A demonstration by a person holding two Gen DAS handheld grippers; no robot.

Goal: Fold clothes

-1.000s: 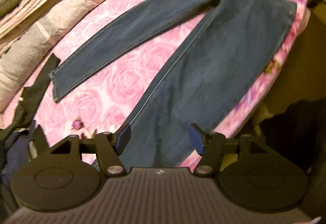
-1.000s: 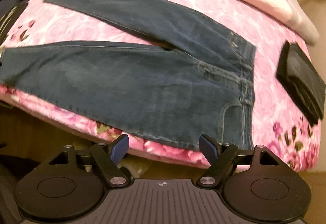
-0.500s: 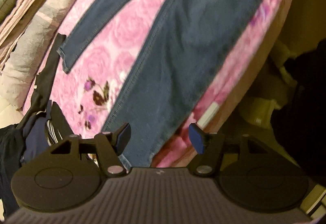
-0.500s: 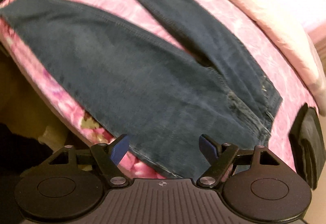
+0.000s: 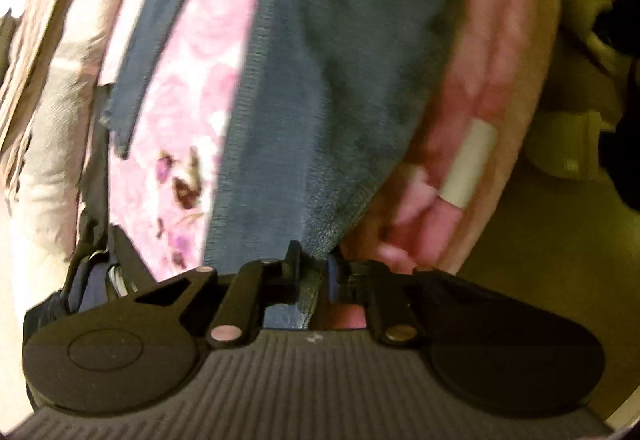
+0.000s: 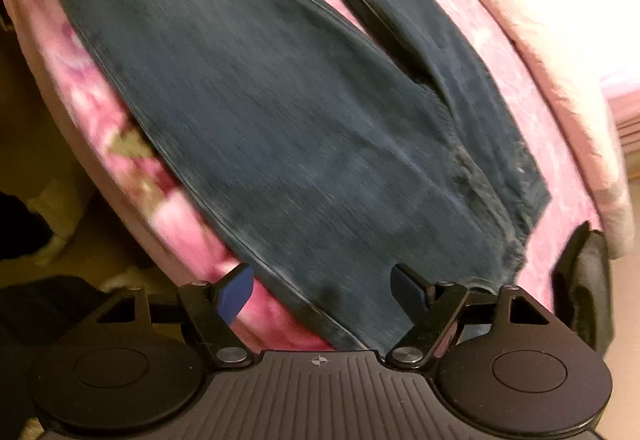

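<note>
Left gripper (image 5: 316,268) has just been closing and pinches the jeans (image 5: 320,80) hem at the bed (image 5: 180,100) edge; right gripper (image 6: 322,286) hangs wide over the waistband corner.

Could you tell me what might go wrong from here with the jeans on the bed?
The left gripper has just closed on the jeans' hem corner; so thin a pinch might slip when lifted. The right gripper is open over the waist edge and might also catch the pink blanket beneath.
</note>
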